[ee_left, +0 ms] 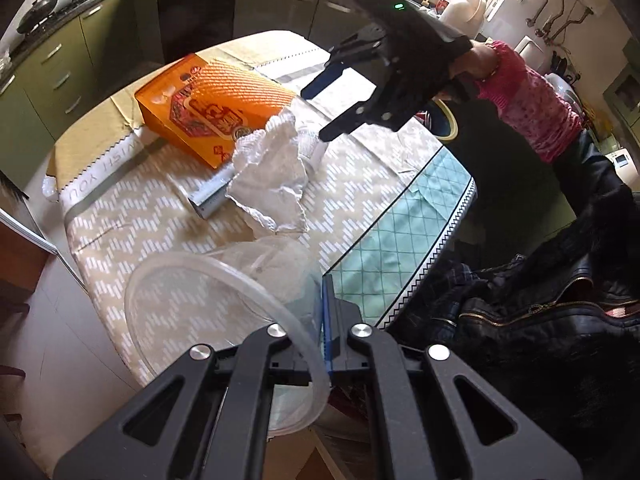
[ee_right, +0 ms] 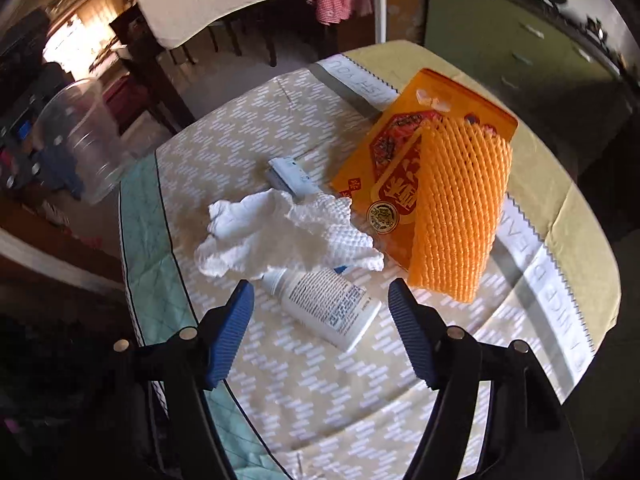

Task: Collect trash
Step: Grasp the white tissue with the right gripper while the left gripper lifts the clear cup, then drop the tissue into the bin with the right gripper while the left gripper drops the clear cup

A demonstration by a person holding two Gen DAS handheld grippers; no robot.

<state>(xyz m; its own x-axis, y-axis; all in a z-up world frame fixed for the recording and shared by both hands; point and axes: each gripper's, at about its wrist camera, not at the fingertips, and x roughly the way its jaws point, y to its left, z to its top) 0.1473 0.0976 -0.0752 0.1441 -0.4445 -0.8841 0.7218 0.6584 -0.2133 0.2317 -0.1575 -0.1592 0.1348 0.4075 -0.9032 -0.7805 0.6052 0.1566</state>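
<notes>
Near field: my left tool (ee_left: pixel 326 334) is pinched tight on the rim of a clear cup (ee_left: pixel 224 300), held above the near edge of the tabletop (ee_left: pixel 160 232). My right tool (ee_right: pixel 320 320) stands wide and holds nothing; it hangs over a white tube (ee_right: pixel 326 304), which lies flat on the cloth between the blue pads (ee_right: pixel 230 330), neither pad touching it.

Middle field: a crumpled white net (ee_right: pixel 280 232) lies just beyond the tube, its edge over the tube's cap end. A small grey carton (ee_right: pixel 290 178) shows behind the net.

Far field: an orange box (ee_right: pixel 400 168) leans with an orange net (ee_right: pixel 460 220) draped over it.

Step in hand, as I judge it: one piece is collected and the tube is being approached. The next move calls for lowering the right tool until the pads straddle the tube's body, clear of the white net, before closing.
</notes>
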